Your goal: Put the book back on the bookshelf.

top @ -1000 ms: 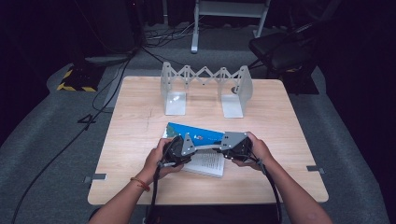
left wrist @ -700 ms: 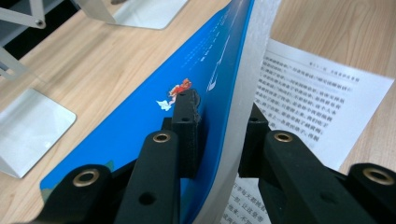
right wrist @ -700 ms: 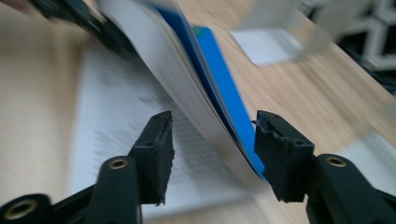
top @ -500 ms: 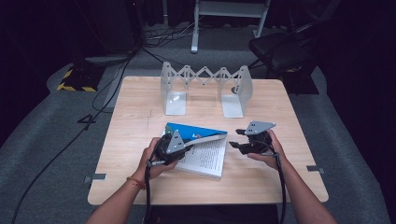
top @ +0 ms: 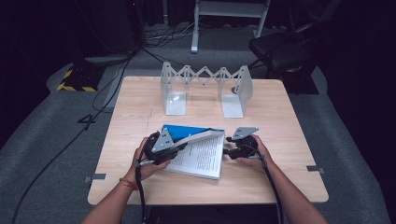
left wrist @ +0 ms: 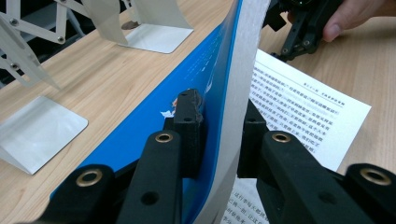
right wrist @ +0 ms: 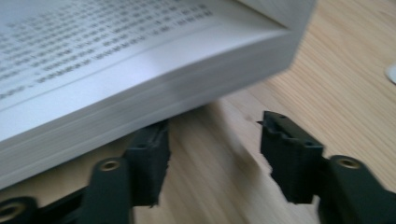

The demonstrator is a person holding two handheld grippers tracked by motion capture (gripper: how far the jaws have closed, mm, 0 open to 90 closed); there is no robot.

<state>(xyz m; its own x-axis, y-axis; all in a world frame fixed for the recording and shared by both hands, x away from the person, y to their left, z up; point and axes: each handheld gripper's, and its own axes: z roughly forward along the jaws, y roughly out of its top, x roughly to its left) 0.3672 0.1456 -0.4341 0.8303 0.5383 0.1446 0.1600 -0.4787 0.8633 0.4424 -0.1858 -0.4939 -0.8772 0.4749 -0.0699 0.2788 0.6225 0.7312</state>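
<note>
Extendable metal book rack (top: 205, 88) standing apart, open book (top: 198, 154) on table (top: 289, 140)

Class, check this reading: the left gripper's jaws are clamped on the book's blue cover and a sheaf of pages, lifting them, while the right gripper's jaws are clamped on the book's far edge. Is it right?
Not quite. The left gripper does clamp the book's blue cover and pages. The right gripper clamps nothing: the right gripper view shows its jaws standing apart on the table beside the page block.
</note>
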